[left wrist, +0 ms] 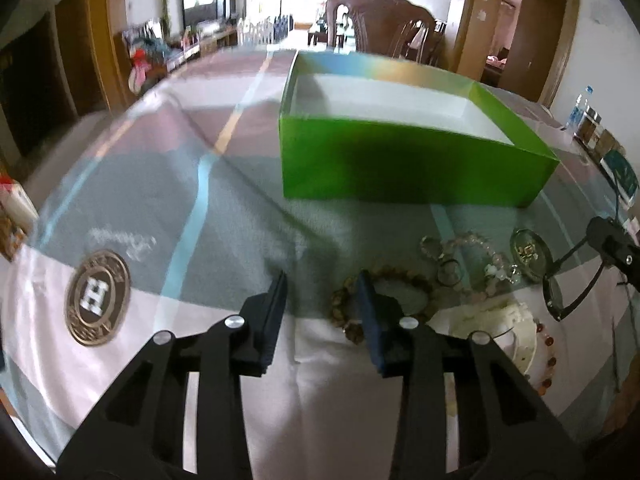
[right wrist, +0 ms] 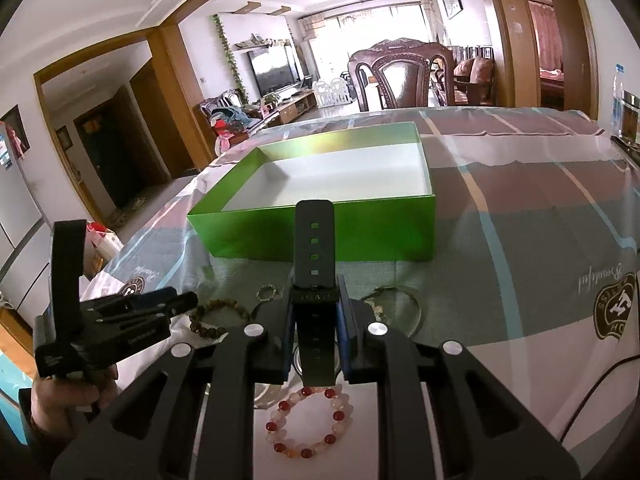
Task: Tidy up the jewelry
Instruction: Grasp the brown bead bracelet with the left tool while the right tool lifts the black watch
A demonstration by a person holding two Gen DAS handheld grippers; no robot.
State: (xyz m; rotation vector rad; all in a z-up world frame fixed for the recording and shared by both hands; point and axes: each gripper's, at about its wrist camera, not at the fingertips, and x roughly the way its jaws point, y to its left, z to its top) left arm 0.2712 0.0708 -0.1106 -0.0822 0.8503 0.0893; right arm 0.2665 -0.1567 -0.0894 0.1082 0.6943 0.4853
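Observation:
An open green box [left wrist: 400, 168] with a white inside stands on the table; it also shows in the right wrist view [right wrist: 320, 232]. My left gripper [left wrist: 322, 292] is open and empty, low over the cloth just left of a brown bead bracelet [left wrist: 400, 276]. My right gripper [right wrist: 314, 300] is shut on a black watch [right wrist: 314, 240], whose strap sticks up in front of the box. A red and pink bead bracelet [right wrist: 308, 424] lies below the right gripper. The left gripper [right wrist: 160, 304] shows at the left of the right wrist view.
More jewelry lies right of the left gripper: a pale bead bracelet [left wrist: 476, 244], a round gold pendant [left wrist: 530, 254], rings [left wrist: 448, 272] and black glasses [left wrist: 560, 292]. A wooden chair [right wrist: 400, 76] stands behind the table. Bottles [left wrist: 580, 108] stand at the far right edge.

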